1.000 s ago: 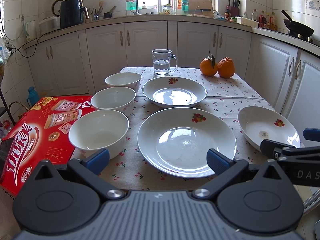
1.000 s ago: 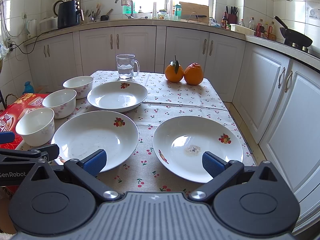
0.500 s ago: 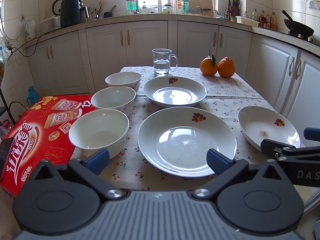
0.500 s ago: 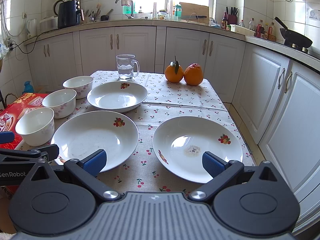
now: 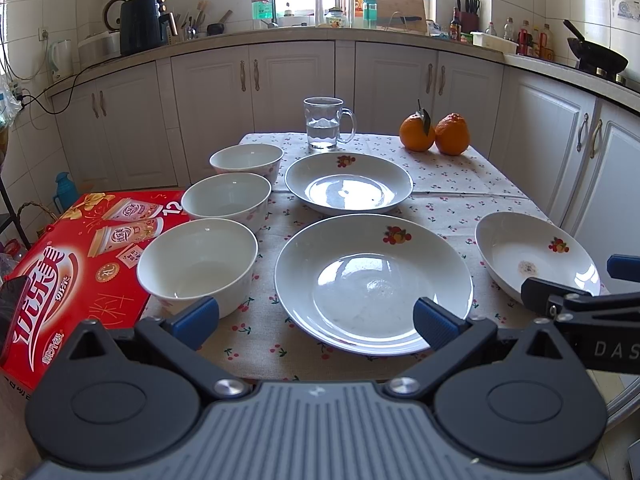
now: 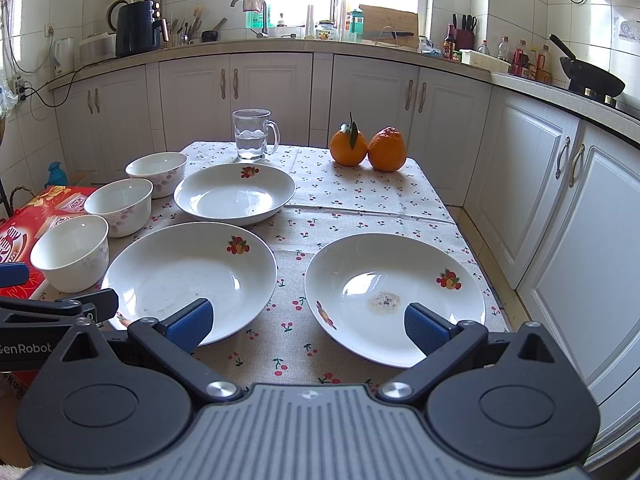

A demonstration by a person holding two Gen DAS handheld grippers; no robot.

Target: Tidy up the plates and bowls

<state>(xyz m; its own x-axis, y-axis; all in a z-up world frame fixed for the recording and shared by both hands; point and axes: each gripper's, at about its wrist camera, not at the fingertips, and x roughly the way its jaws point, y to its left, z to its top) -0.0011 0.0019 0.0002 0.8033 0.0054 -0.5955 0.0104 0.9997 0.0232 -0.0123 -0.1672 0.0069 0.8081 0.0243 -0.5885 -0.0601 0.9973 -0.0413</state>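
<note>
Three white plates with fruit prints lie on the cherry-print tablecloth: a near middle plate (image 5: 372, 280) (image 6: 188, 276), a far plate (image 5: 348, 182) (image 6: 236, 196), and a right plate (image 5: 536, 252) (image 6: 394, 292) with a small stain. Three white bowls stand in a row along the left edge: near (image 5: 198, 262) (image 6: 70, 252), middle (image 5: 226, 200) (image 6: 119, 206), far (image 5: 246, 160) (image 6: 156, 172). My left gripper (image 5: 316, 316) is open and empty, at the table's front edge before the middle plate. My right gripper (image 6: 308, 322) is open and empty, at the front edge between the middle and right plates.
A glass mug of water (image 5: 326, 122) (image 6: 252, 134) and two oranges (image 5: 434, 132) (image 6: 368, 148) stand at the table's far end. A red carton (image 5: 76, 260) lies left of the table. White cabinets (image 6: 540, 200) run close along the right and behind.
</note>
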